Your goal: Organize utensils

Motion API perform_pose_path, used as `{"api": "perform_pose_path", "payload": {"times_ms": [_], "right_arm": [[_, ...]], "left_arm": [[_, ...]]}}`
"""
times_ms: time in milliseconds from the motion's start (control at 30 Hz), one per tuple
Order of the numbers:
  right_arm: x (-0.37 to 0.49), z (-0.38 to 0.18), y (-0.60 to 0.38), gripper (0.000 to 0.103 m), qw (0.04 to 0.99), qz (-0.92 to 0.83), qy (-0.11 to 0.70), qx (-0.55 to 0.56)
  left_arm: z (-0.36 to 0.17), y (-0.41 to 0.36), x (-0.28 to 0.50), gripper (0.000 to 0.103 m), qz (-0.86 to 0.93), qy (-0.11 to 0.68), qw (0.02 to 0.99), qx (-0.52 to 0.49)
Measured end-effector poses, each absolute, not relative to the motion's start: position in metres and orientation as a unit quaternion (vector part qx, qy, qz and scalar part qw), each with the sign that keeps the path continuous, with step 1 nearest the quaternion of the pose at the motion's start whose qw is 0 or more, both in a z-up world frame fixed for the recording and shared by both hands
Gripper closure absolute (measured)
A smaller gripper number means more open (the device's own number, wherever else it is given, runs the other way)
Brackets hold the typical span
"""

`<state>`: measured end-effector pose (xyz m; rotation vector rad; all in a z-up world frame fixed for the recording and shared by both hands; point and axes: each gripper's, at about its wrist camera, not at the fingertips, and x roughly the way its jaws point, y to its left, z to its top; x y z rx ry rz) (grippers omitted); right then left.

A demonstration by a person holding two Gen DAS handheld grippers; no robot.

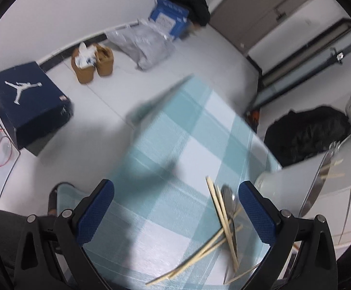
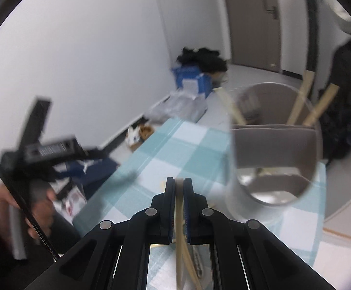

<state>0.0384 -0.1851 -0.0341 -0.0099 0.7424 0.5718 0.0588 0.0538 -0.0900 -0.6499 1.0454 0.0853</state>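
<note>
The right tongs (image 2: 179,188) are clenched on a single wooden chopstick (image 2: 179,220), which runs up between the two blue pads and pokes out a bit past the tips. They're held above the worktop (image 2: 190,142), which has a teal and white checked cloth on it. Just right of the tongs stands a clear holder (image 2: 272,145) with a beige divider inside; a few chopsticks (image 2: 301,101) already lean in its far compartments, tilted outward. Pretty blurry in that view, so I can't tell what else is in there.

The left tongs (image 1: 175,207) are spread wide apart with nothing between the pads, hanging over the checked cloth. Near the right pad there's a loose pile of chopsticks (image 1: 223,220) lying crisscrossed on the cloth, with a metal spoon (image 1: 230,200) tucked in among them. The base of the clear holder sits just beside that pile, off to the right.

From the right view you can see the person's left hand (image 2: 23,207) wrapped around the handle of the other tool, off the left edge of the worktop.

On the floor: a navy shoe box (image 1: 28,101), a pair of tan boots (image 1: 92,60), a grey plastic bag (image 1: 144,43), a blue box (image 1: 169,18), and a black bag (image 1: 306,133).
</note>
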Motion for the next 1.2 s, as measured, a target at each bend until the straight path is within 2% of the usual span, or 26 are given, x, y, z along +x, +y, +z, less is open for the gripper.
{"api": "perform_pose_path", "payload": {"times_ms": [167, 333, 500, 700, 833, 933, 1200], "right_arm": [[0.034, -0.036, -0.214, 0.097, 0.901, 0.264, 0.342, 0.047], [0.031, -0.035, -0.227, 0.097, 0.909, 0.255, 0.326, 0.046], [0.036, -0.038, -0.232, 0.097, 0.912, 0.255, 0.318, 0.036], [0.028, -0.034, -0.248, 0.097, 0.915, 0.252, 0.311, 0.045], [0.02, -0.031, -0.253, 0.097, 0.92, 0.25, 0.3, 0.04], [0.018, -0.03, -0.258, 0.097, 0.921, 0.248, 0.297, 0.041], [0.01, -0.024, -0.27, 0.097, 0.924, 0.247, 0.286, 0.055]], "left_arm": [[-0.096, 0.019, 0.062, 0.006, 0.027, 0.515, 0.824, -0.234], [-0.103, -0.013, 0.06, 0.021, -0.012, 0.549, 0.822, -0.149], [-0.109, -0.036, 0.053, 0.022, -0.031, 0.566, 0.82, -0.082], [-0.111, -0.024, 0.063, 0.022, -0.005, 0.562, 0.818, -0.119], [-0.113, -0.043, 0.072, 0.022, -0.016, 0.564, 0.822, -0.082], [-0.12, -0.046, 0.076, 0.031, -0.006, 0.575, 0.815, -0.076], [-0.125, -0.03, 0.092, 0.031, 0.044, 0.588, 0.799, -0.119]]}}
